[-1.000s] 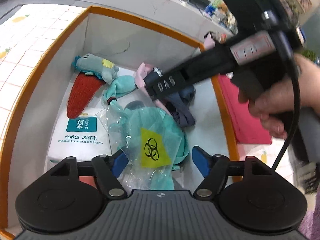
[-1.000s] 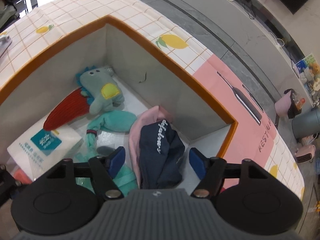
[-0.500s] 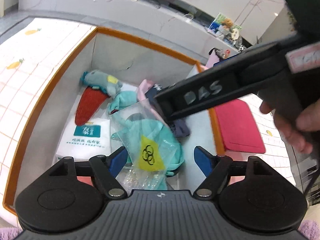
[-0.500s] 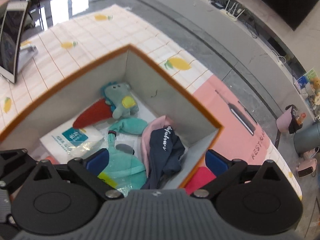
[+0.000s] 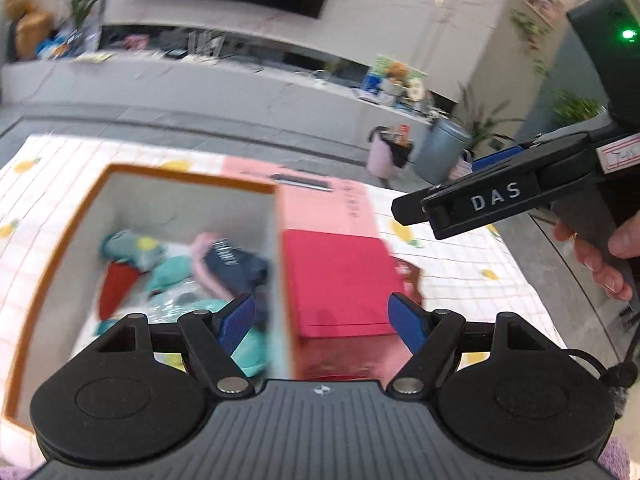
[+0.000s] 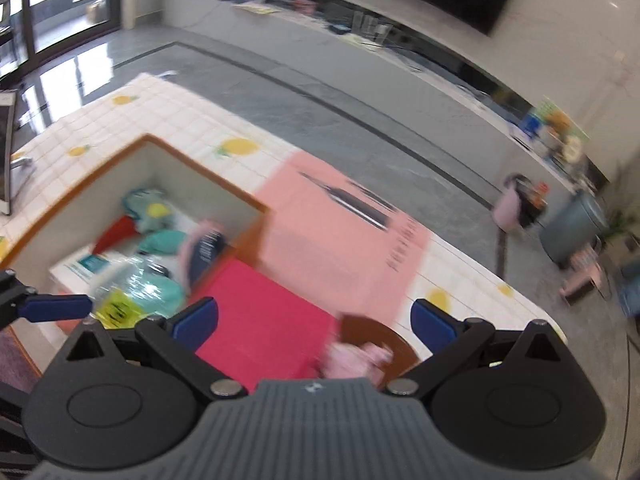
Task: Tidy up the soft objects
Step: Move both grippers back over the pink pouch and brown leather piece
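Observation:
The orange-rimmed box (image 5: pixel 192 174) holds a green plush (image 5: pixel 132 246), a red plush (image 5: pixel 116 284), a navy cap (image 5: pixel 232 264) over pink cloth, and a teal item in a clear bag (image 6: pixel 136 292). My left gripper (image 5: pixel 320 320) hovers open over the box's right wall with nothing between its fingers. My right gripper (image 6: pixel 316 324) is open wide and empty above a magenta flat box (image 6: pixel 260 316). In the left wrist view its black body (image 5: pixel 480 204) hangs at the upper right in a person's hand (image 5: pixel 600 256).
A small pink soft thing (image 6: pixel 352 358) lies on a brown round piece (image 6: pixel 380 336) just right of the magenta box. A pink mat (image 6: pixel 344 240) covers the lemon-print tablecloth (image 6: pixel 460 264) behind. A white tissue pack (image 6: pixel 92 264) lies in the box.
Both grippers have risen out of the box and swung right, toward the magenta box. The right jaws spread wider and left the navy cap lying in the box.

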